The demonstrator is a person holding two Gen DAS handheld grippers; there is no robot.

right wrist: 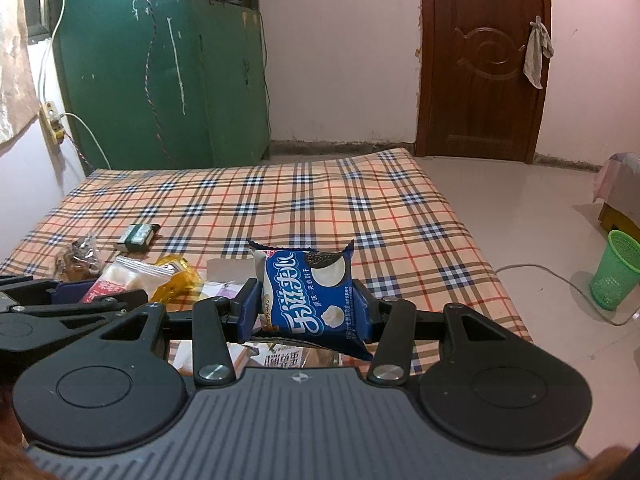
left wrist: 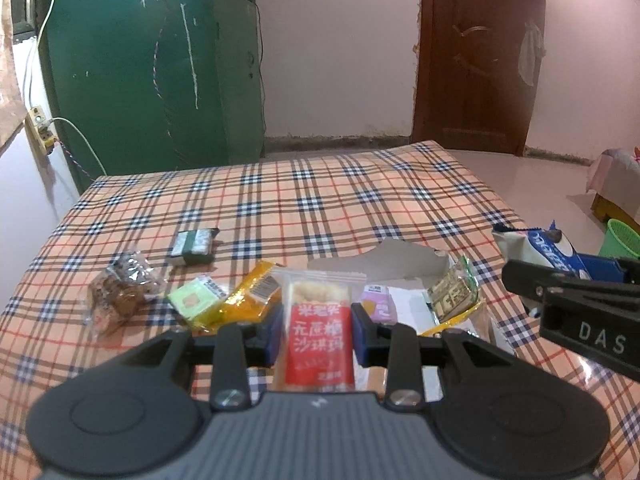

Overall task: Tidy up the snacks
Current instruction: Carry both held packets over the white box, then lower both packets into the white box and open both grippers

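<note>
Gripping with both claws, we clamp our left gripper [left wrist: 318, 336] on the red-labelled snack pack [left wrist: 319, 344] and our right gripper [right wrist: 306, 308] on the blue cookie packet [right wrist: 310, 300], both above the plaid tablecloth [right wrist: 320, 200]; loose snacks [left wrist: 200, 300] lie at ten o'clock.

A plain room in a home, with a cloth-covered table used as the work surface.

A lived-in house is suggested by the plaid tablecloth [right wrist: 360, 208], a carved brown wooden door [right wrist: 484, 60] with a rag [right wrist: 538, 54] hung on it, a scuffed green metal cabinet [right wrist: 132, 64], a wall socket [right wrist: 53, 122] with a loose cable, pale tiled flooring and a green plastic basket [right wrist: 616, 268] on the floor.
</note>
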